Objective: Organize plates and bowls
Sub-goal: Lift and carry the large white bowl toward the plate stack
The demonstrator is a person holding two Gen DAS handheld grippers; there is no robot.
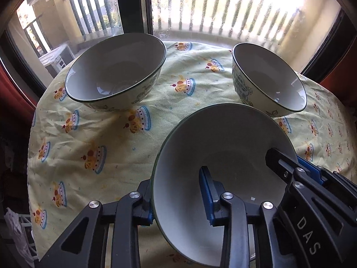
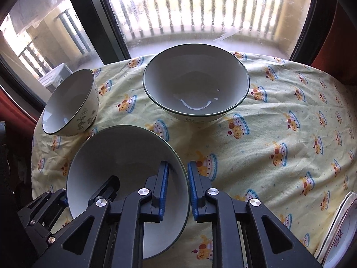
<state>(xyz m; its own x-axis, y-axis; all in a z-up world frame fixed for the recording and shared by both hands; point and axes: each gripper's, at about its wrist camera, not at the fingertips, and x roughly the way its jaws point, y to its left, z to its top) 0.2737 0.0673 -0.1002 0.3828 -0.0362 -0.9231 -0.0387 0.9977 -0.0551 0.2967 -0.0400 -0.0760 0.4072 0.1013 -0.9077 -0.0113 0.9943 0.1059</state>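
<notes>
A: Listing edges first. Round table under a yellow cake-print tablecloth (image 2: 279,116), its far edge close against the window (image 2: 200,11). Open cloth lies to the right of the wide bowl (image 2: 196,82) in the right wrist view, reaching to the stacked plates (image 2: 341,230) at the near right rim.

B: Tongs, left?

A: Left gripper (image 1: 178,192) is closed to the thickness of a wall on the near bowl (image 1: 221,156): one blue pad inside the bowl, the other outside its left rim, both apparently touching. Whether the bowl rests on the cloth or hangs just off it, I cannot tell.

B: Tongs, right?

A: Right gripper (image 2: 177,189) straddles the same bowl's (image 2: 125,169) opposite rim, one finger inside, one outside. A slim gap shows between the pads and the wall, so I cannot tell whether it is actually gripping.

B: Containers and contents?

A: Three bowls, white inside, dark-rimmed, green floral print outside. All empty. Near bowl sits at the front edge between the two grippers. Wide bowl stands upright at the back, well apart from it. The small bowl (image 2: 71,105) stands at the far left in the right wrist view, just beside the near bowl's rim and near the table edge; contact unclear. Plates at the near right: stack count unreadable, a red mark on the top one.
</notes>
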